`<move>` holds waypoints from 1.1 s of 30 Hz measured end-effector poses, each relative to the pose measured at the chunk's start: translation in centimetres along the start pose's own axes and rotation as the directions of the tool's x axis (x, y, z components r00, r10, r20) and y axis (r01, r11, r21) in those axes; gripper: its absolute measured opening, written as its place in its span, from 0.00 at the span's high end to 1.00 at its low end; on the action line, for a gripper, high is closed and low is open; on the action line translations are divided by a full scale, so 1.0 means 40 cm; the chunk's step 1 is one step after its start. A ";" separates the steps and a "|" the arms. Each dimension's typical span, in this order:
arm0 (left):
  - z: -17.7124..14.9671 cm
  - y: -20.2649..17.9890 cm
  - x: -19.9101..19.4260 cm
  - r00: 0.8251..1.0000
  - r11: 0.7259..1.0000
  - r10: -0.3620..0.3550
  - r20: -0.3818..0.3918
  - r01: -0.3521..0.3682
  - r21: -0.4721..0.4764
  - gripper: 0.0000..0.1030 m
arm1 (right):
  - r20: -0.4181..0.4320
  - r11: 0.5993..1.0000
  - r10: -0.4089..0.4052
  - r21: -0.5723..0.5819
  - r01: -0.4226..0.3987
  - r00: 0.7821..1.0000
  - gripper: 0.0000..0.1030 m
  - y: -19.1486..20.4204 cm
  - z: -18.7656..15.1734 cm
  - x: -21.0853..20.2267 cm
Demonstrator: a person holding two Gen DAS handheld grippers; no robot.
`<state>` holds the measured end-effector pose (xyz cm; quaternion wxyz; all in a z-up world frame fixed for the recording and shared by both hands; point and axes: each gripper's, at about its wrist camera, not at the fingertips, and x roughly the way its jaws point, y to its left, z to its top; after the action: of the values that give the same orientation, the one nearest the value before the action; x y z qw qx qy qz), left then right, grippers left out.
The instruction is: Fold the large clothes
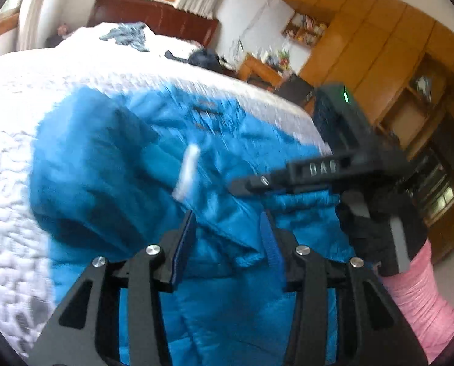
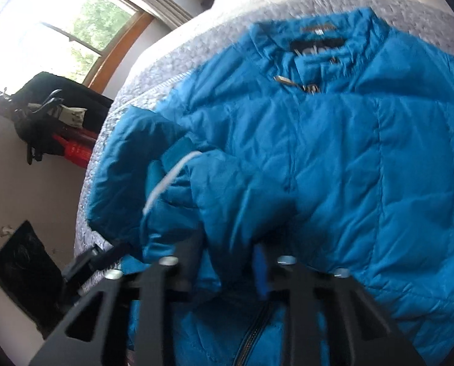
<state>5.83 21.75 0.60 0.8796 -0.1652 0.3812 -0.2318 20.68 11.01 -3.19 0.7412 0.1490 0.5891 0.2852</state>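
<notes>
While one blue jacket (image 2: 318, 152) lies on one bed (image 1: 10, 183), two grippers, left (image 1: 227, 241) and right (image 2: 230, 268), each pinch its fabric

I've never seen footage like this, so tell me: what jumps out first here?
A bright blue puffy jacket fills both views, spread on a bed with a white quilt. Black gripper fingers frame it from below, with jacket fabric bunched between them. At the right of the left view, the other gripper is held by a pink-sleeved arm.

Puffy blue jacket (image 2: 333, 152), collar up, rumpled on bed
</notes>
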 end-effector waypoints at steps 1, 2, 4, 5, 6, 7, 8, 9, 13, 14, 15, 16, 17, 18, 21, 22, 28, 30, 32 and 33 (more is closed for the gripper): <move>0.006 0.010 -0.014 1.000 1.000 0.002 0.016 -0.002 -0.012 0.55 | 0.019 1.000 -0.006 -0.020 0.006 1.000 0.81 0.007 0.005 -0.021; 0.016 0.026 -0.031 0.999 0.999 0.010 0.039 -0.009 -0.033 0.55 | 0.044 0.999 -0.024 -0.037 0.026 0.999 0.82 0.013 0.009 -0.044; 0.030 0.053 -0.054 0.997 0.998 0.021 0.072 -0.016 -0.068 0.55 | 0.120 0.993 -0.096 -0.060 0.104 0.988 0.82 0.012 0.020 -0.103; 0.040 0.069 -0.063 0.996 0.995 0.029 0.087 -0.021 -0.093 0.55 | 0.144 0.989 -0.122 -0.060 0.132 0.982 0.82 0.005 0.024 -0.124; 0.047 0.081 -0.066 0.995 0.993 0.037 0.096 -0.026 -0.112 0.55 | 0.165 0.985 -0.153 -0.052 0.163 0.974 0.82 -0.007 0.030 -0.146; 0.056 0.089 -0.065 0.994 0.991 0.046 0.101 -0.033 -0.126 0.55 | 0.172 0.983 -0.171 -0.042 0.181 0.970 0.82 -0.021 0.032 -0.156; 0.065 0.094 -0.060 0.993 0.990 0.058 0.102 -0.044 -0.135 0.55 | 0.169 0.980 -0.193 -0.022 0.199 0.967 0.82 -0.043 0.037 -0.163; 0.067 0.094 -0.057 0.993 0.989 0.068 0.101 -0.054 -0.139 0.55 | 0.159 0.978 -0.206 -0.005 0.209 0.966 0.82 -0.065 0.043 -0.160; 0.094 0.088 0.035 0.990 0.987 0.136 0.031 -0.133 -0.089 0.55 | 0.123 0.973 -0.229 0.057 0.223 0.966 0.81 -0.143 0.054 -0.114; 0.095 0.090 0.061 0.989 0.986 0.146 0.005 -0.145 -0.076 0.55 | 0.118 0.973 -0.225 0.070 0.218 0.967 0.80 -0.165 0.054 -0.100; 0.093 0.099 0.079 0.988 0.985 0.153 -0.018 -0.154 -0.074 0.55 | 0.114 0.974 -0.221 0.077 0.213 0.969 0.77 -0.178 0.053 -0.090; 0.091 0.116 0.106 0.985 0.982 0.164 -0.043 -0.167 -0.083 0.55 | 0.113 0.974 -0.218 0.081 0.209 0.970 0.74 -0.187 0.052 -0.084; 0.085 0.132 0.123 0.984 0.980 0.171 -0.057 -0.176 -0.092 0.55 | 0.114 0.974 -0.221 0.082 0.212 0.969 0.73 -0.195 0.050 -0.086; 0.080 0.152 0.143 0.983 0.979 0.170 -0.072 -0.177 -0.100 0.56 | 0.115 0.972 -0.230 0.080 0.222 0.966 0.65 -0.194 0.049 -0.089; 0.069 0.177 0.148 0.987 0.983 0.147 -0.065 -0.153 -0.097 0.56 | 0.149 0.948 -0.317 0.063 0.311 0.937 0.56 -0.174 0.039 -0.132; 0.071 0.180 0.143 0.988 0.983 0.143 -0.065 -0.149 -0.103 0.56 | 0.188 0.929 -0.368 0.035 0.368 0.911 0.55 -0.145 0.031 -0.155; 0.069 0.173 0.094 0.989 0.981 0.142 -0.032 -0.145 -0.132 0.53 | 0.221 0.873 -0.404 -0.197 0.446 0.888 0.28 0.054 0.010 -0.112; 0.061 0.165 0.090 0.989 0.980 0.147 -0.034 -0.150 -0.129 0.52 | 0.219 0.820 -0.461 -0.264 0.507 0.860 0.21 0.103 0.010 -0.057; 0.049 0.166 0.090 0.988 0.980 0.148 -0.041 -0.152 -0.129 0.52 | 0.212 0.753 -0.541 -0.309 0.581 0.814 0.19 0.130 0.012 0.010; 0.044 0.167 0.091 0.988 0.980 0.151 -0.042 -0.155 -0.124 0.52 | 0.201 0.733 -0.569 -0.314 0.603 0.797 0.20 0.132 0.017 0.038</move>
<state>11.22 25.59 -3.53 0.8762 -0.1875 0.4209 -0.1414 20.22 16.19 -1.27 0.8336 -0.1707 0.5082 0.1332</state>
